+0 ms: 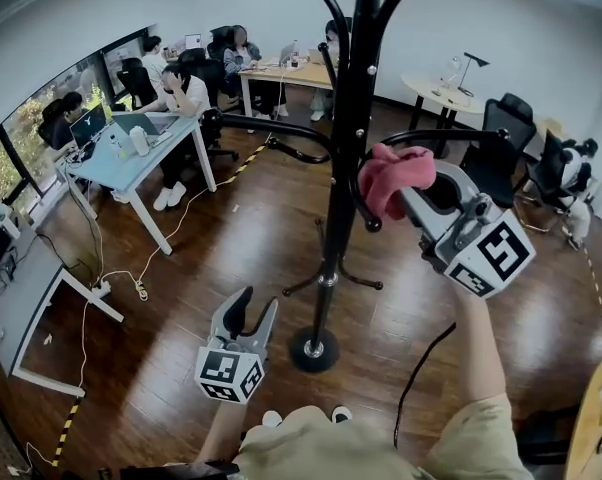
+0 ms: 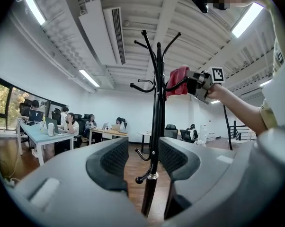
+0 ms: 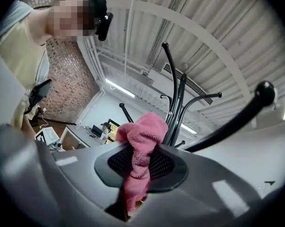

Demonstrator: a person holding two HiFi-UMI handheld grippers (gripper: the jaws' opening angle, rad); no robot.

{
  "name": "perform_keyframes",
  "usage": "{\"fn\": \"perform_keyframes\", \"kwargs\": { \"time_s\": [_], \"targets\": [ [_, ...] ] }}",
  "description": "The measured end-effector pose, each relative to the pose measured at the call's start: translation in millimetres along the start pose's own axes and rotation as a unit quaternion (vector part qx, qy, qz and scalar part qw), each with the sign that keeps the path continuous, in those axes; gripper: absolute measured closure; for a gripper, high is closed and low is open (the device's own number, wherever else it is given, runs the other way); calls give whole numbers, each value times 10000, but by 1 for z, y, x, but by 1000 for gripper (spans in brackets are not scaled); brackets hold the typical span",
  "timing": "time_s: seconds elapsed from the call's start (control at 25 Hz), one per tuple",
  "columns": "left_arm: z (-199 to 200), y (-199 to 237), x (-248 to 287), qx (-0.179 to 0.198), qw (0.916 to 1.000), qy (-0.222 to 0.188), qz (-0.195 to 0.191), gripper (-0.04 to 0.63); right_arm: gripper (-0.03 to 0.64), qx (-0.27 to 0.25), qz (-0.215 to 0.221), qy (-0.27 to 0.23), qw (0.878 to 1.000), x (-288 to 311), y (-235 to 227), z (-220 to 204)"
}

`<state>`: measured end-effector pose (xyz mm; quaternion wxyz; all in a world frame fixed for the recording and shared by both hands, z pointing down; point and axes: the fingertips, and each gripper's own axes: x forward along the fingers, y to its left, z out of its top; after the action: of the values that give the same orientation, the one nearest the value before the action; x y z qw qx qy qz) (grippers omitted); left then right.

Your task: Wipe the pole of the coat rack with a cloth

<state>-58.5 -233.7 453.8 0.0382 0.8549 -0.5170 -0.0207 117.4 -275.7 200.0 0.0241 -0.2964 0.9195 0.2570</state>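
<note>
My right gripper (image 1: 409,186) is clamped on the pink cloth (image 1: 391,173), high at the right side of the coat rack's black pole (image 1: 341,168), among its hook arms; I cannot tell whether cloth and pole touch. My left gripper (image 1: 257,308) hangs low, left of the pole, jaws apart on nothing. Each marker cube (image 1: 491,253) bears black-and-white squares. Wooden floor (image 1: 201,268) lies open round the pole's base (image 1: 313,349); a desk (image 1: 131,163) stands well left.

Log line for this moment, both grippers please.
right gripper: shut on pink cloth, beside coat rack pole, upper part | left gripper: open, holding nothing, low near rack base
</note>
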Motion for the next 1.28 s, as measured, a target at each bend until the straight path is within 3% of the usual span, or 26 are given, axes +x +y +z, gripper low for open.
{"fn": "perform_keyframes", "kwargs": {
  "time_s": [0.36,0.56,0.68,0.88,1.08,1.28],
  "targets": [
    [5,16,-8,-100,9999,-64,30,416,566,-794,-896,-505,9915,32,-44,127],
    [11,20,-1,-130,9997,-192,-26,416,566,-1378,-1488,-936,9747,35,-70,192],
    [11,23,-5,-156,9996,-248,-12,416,565,-1736,-1682,-1140,9636,26,-61,219],
    [13,26,-1,-193,9994,-291,-21,417,565,-2253,-2000,-1222,9457,16,-55,229],
    [13,25,3,-240,9992,-311,-68,417,565,-2302,-1958,-796,9499,39,-66,205],
    [12,22,1,-250,9991,-321,-101,417,565,-2133,-1782,227,9603,72,-84,142]
  ]
}}
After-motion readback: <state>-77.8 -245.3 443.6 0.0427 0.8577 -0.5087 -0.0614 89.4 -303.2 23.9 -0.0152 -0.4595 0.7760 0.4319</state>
